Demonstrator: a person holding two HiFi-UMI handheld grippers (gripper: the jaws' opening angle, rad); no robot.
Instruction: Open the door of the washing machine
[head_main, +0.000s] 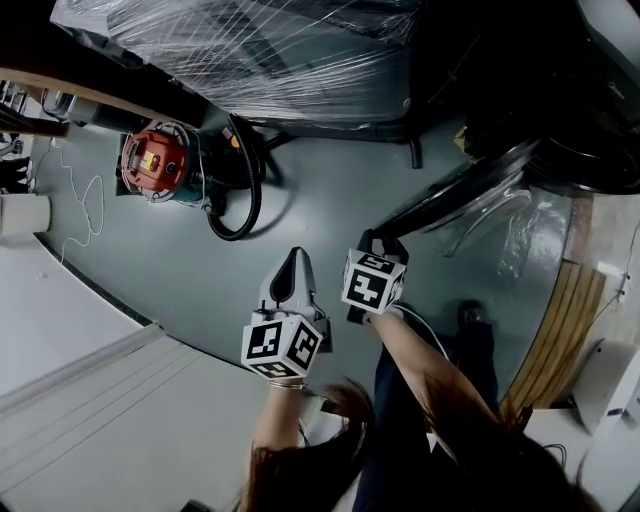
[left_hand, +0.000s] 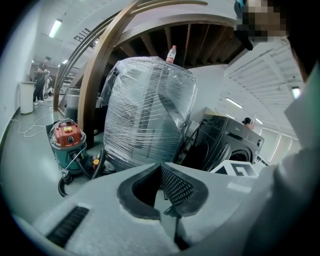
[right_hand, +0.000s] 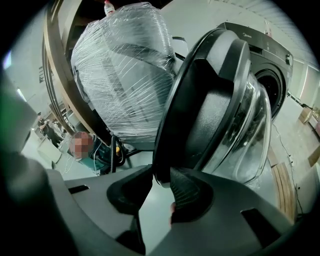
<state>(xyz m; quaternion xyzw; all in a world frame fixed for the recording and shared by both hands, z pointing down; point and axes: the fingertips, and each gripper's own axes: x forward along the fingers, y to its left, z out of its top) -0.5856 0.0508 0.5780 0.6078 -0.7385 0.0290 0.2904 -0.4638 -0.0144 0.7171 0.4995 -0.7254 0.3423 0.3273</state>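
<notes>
While you stand over the grey floor (head_main: 300, 195): both your tongs reach forward, side by side.
Right tongs (right_hand: 160, 176): clamped on the dark rim of the door (right_hand: 210, 100), which fills the gap between the two pads.
Left tongs (left_hand: 161, 166): closed tip to tip, nothing held, clear of the door.
Door: swung well out from the washing machine (right_hand: 272, 65). Its glass bowl faces the drum opening.
Brand: a small mark on the machine's top front panel, too small to read.
Marker cubes: black-and-white squares on your left cube (head_main: 283, 345) and right cube (head_main: 373, 280). No words.
Vacuum (head_main: 155, 160): red lid and teal body with a black hose (head_main: 245, 195). It has a yellow label, unreadable.
Wrapped load (left_hand: 150, 110): clear film all round. A bottle (left_hand: 171, 54) stands on top, label illegible.
</notes>
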